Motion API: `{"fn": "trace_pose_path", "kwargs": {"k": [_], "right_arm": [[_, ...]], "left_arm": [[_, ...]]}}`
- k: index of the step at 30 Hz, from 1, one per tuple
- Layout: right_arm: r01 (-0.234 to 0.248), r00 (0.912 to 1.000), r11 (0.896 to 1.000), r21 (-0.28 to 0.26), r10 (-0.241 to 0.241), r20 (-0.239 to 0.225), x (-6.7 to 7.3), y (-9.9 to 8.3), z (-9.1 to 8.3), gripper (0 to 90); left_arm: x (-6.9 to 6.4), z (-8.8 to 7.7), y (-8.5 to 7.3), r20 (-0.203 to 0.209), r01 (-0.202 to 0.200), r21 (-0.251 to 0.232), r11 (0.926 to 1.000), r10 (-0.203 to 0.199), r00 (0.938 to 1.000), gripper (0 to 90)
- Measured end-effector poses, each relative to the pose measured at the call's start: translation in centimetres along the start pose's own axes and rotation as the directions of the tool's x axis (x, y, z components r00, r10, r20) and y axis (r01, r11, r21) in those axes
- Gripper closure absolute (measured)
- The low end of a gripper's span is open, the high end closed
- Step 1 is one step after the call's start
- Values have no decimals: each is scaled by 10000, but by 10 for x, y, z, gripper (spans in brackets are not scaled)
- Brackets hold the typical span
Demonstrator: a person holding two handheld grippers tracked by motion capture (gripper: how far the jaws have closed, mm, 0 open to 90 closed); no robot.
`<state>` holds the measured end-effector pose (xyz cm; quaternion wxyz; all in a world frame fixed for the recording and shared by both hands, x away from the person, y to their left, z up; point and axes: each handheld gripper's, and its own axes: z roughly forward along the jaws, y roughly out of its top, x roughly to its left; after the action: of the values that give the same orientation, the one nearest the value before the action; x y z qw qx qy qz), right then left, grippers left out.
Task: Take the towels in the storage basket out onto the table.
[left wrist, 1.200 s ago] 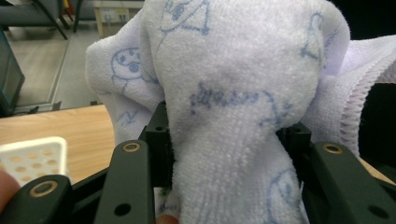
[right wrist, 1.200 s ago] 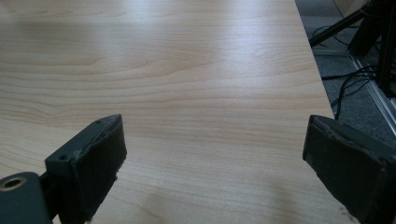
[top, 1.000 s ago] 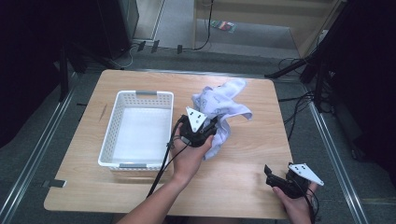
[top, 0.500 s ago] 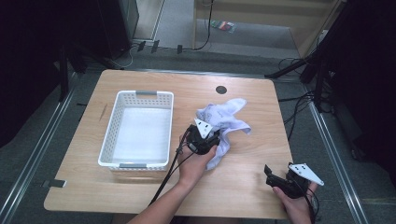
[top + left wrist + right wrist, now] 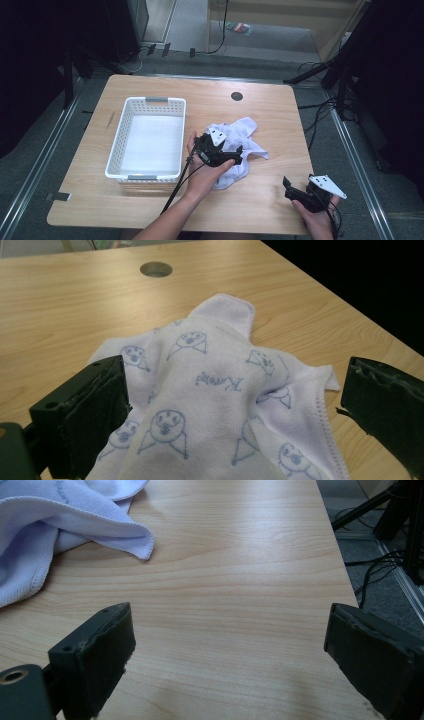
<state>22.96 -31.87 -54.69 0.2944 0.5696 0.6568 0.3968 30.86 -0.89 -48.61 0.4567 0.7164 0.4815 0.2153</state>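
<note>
Beside the white basket [image 5: 146,137], on the bench [image 5: 270,107], lies a crumpled white printed towel [image 5: 239,145]. Over it, the left gripper [image 5: 235,405] has just been opening, jaws wide, towel between them unclamped. Right gripper [image 5: 227,655] gapes empty near the front edge.

A lab or recording studio is indicated. A plain wooden table [image 5: 150,210] with a round cable hole [image 5: 236,96] is set on grey carpet between metal floor rails [image 5: 30,185]. Beyond the left gripper [image 5: 239,155], black stands [image 5: 345,75] and loose cables [image 5: 320,107] are seen along dark surroundings. Instrumented handheld grippers with trailing cables are used.
</note>
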Motion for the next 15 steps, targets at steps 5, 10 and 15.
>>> {"fn": "trace_pose_path", "kwargs": {"k": [5, 10, 15], "right_arm": [[4, 10000, 10000, 3, -4, 17, 0, 0, 0, 57], [-5, 10000, 10000, 11, 5, 22, 0, 0, 0, 57], [-16, 10000, 10000, 14, 16, 24, 0, 0, 0, 57]], "left_arm": [[0, -18, 8, 41, -162, -323, 9993, 163, 9999, 0], [10, -35, 16, 68, -311, -630, 9975, 316, 9995, 0], [22, -50, 21, -74, -276, -949, 9951, 270, 9996, 0]]}}
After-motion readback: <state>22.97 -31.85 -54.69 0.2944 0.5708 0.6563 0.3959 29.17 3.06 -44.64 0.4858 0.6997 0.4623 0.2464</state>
